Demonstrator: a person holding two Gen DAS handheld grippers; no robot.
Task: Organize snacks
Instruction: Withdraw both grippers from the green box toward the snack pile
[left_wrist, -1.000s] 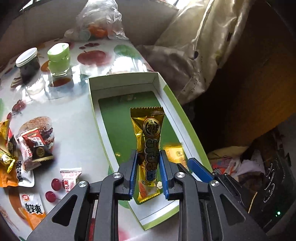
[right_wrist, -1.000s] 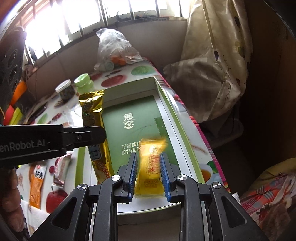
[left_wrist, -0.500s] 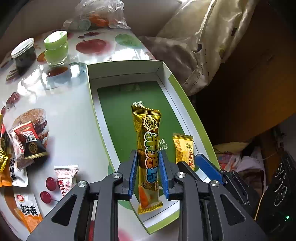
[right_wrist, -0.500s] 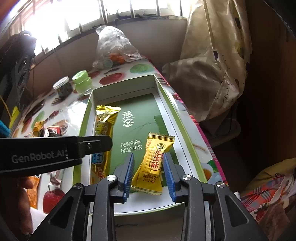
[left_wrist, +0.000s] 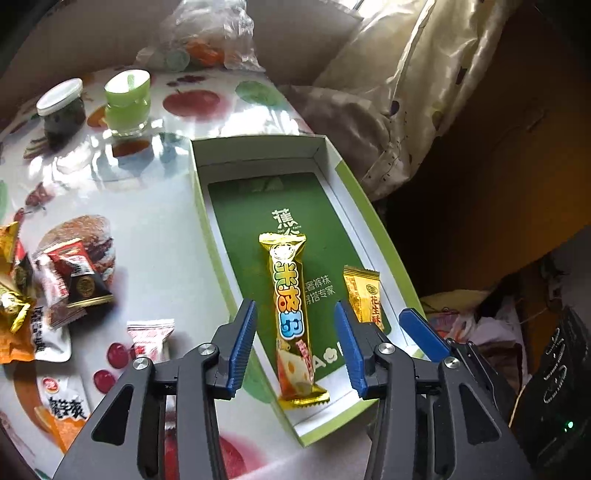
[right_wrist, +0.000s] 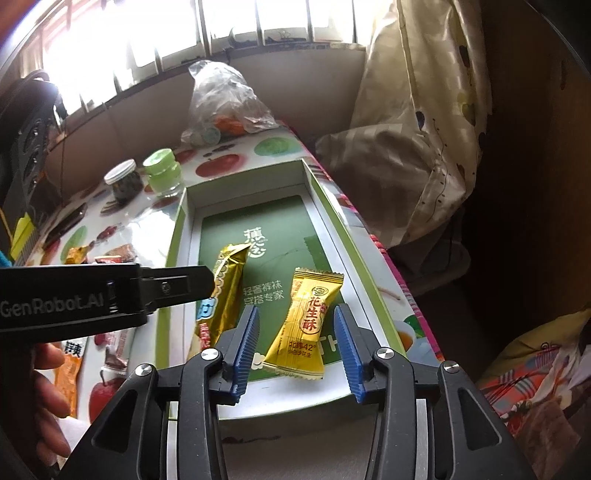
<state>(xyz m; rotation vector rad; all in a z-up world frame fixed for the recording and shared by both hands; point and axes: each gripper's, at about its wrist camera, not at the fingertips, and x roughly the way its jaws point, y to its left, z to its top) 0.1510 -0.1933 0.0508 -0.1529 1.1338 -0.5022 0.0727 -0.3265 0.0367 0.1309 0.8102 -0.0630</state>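
Both snacks lie released in the green box (left_wrist: 364, 206): the left gripper (left_wrist: 295, 341) stands wide open over the long gold rice-bar wrapper (left_wrist: 291, 317), the right gripper (right_wrist: 297, 341) wide open around the yellow peanut candy (right_wrist: 306, 321), gripping nothing. The next move is likely a reach to the loose snack packets (left_wrist: 59, 291) on the table (left_wrist: 155, 229), left of the box.

Blown-out window (right_wrist: 221, 33) backlight, fisheye-warped edges, dim right

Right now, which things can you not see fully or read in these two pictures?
- Long gold bar: right view, middle hidden by the left tool.
- Snack pile: left view, cut by the left edge.
- Clear bag: both views, contents too small and glared.
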